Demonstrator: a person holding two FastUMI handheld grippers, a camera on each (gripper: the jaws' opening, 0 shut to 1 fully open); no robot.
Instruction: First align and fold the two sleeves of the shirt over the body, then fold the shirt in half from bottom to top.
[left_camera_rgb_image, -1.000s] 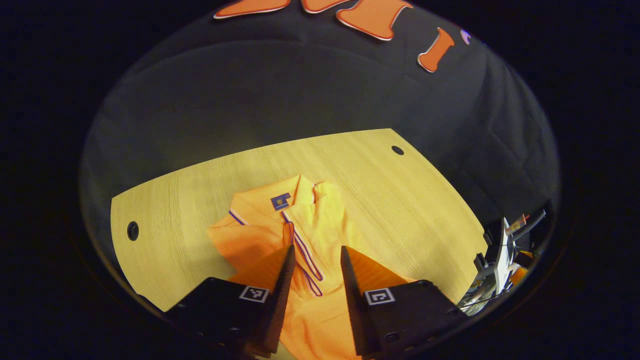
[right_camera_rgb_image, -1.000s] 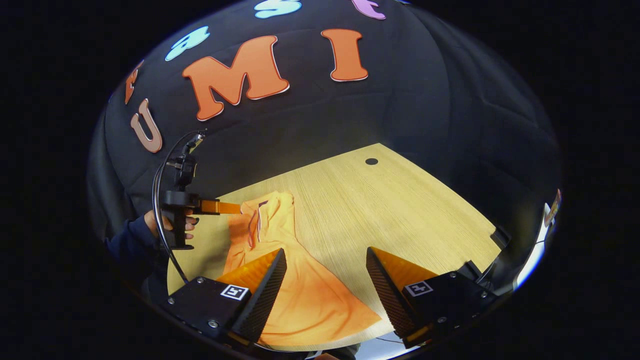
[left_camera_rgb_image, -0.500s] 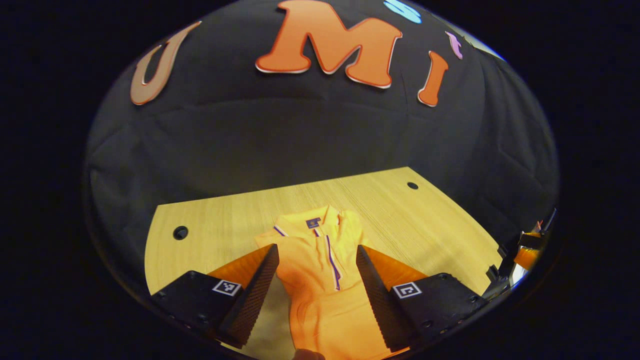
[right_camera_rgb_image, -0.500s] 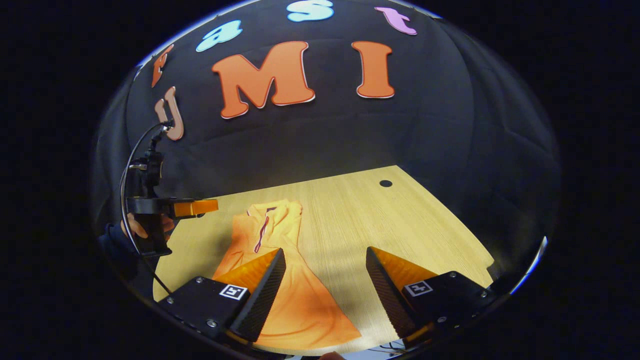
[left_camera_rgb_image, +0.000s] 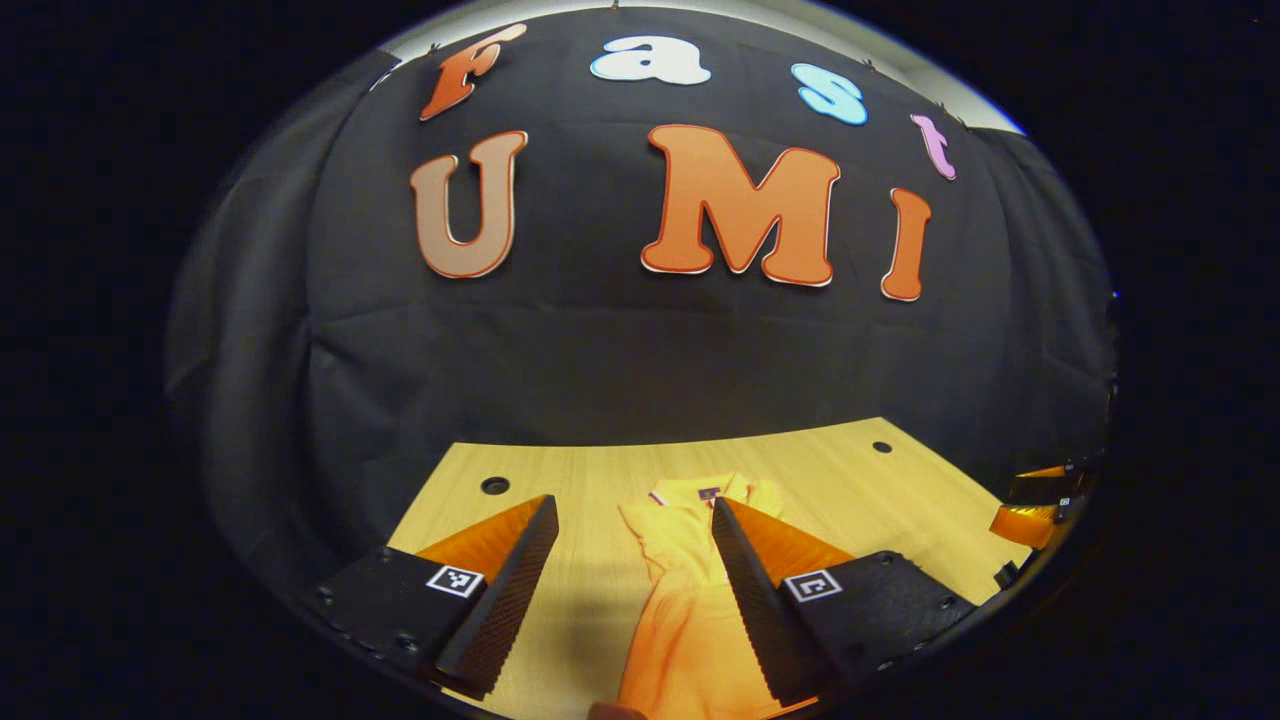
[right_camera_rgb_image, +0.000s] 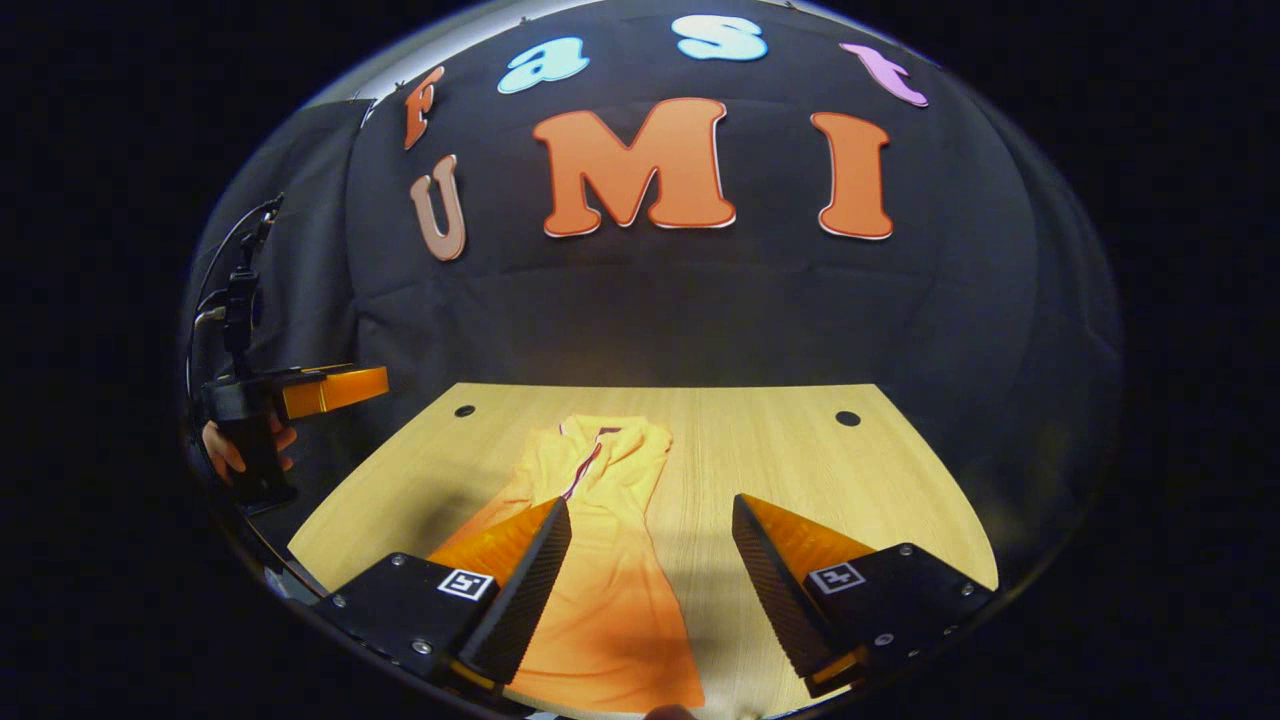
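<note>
The tabletop (right_camera_rgb_image: 800, 450) is pale wood with a fine straight grain and a matt, smooth finish. On it lies the shirt (right_camera_rgb_image: 600, 580), soft knit cloth, matt and creased into loose folds. Behind the tabletop hangs the booth wall (left_camera_rgb_image: 620, 350), a dull woven cloth with wrinkles. The left tool (left_camera_rgb_image: 630, 590) has fingers (left_camera_rgb_image: 500, 600) with ribbed, rough inner faces.

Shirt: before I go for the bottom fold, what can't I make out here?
- Shirt hem: cut off at the bottom edge in both views.
- Its right side, left gripper view: behind the left tool's finger.
- Sleeves: whether they lie aligned over the body, folds too small to tell.
- Right tool covers the shirt's left edge.
</note>
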